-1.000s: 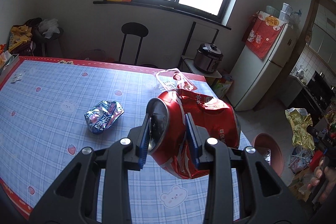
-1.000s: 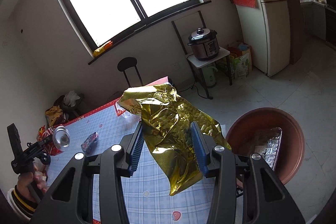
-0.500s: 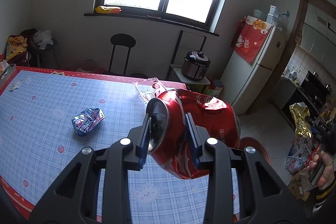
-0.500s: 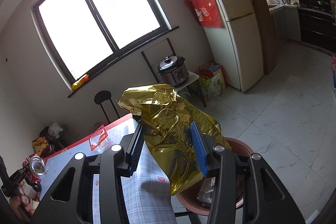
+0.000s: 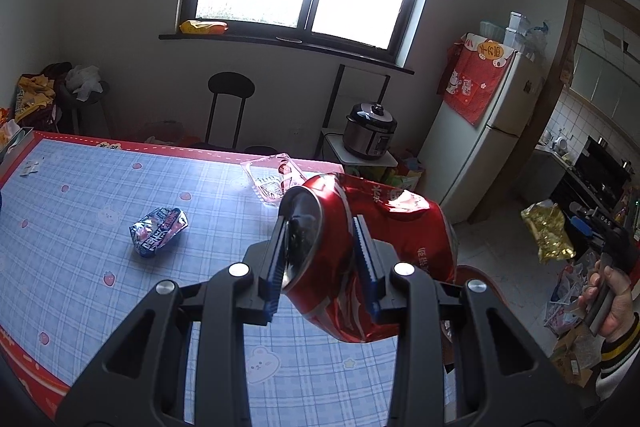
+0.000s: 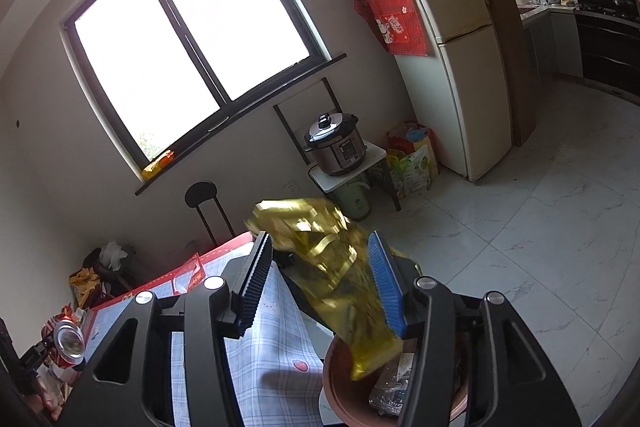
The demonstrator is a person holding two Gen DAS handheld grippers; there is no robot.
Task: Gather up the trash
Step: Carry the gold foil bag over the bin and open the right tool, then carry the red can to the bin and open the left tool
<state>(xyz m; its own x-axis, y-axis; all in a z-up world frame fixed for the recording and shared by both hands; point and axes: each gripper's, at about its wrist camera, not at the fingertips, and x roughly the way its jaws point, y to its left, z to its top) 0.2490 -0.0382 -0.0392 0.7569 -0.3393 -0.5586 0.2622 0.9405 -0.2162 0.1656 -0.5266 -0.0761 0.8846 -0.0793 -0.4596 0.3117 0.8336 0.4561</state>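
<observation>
Right tongs (image 6: 320,279) opening, releasing crumpled gold foil wrapper (image 6: 340,279) above round brown basin (image 6: 340,383); left tongs (image 5: 320,259) clench crushed red can (image 5: 376,259), awaiting disposal.

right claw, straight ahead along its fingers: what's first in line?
The gold foil wrapper, between the right claw's opening jaws, blurred and apparently dropping. Past it, likely the brown basin on the floor below the table edge; depth is unclear.

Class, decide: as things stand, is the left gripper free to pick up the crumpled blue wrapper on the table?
Probably not yet. The left gripper is shut on the crushed red can; the blue wrapper lies unobstructed on the table.
</observation>
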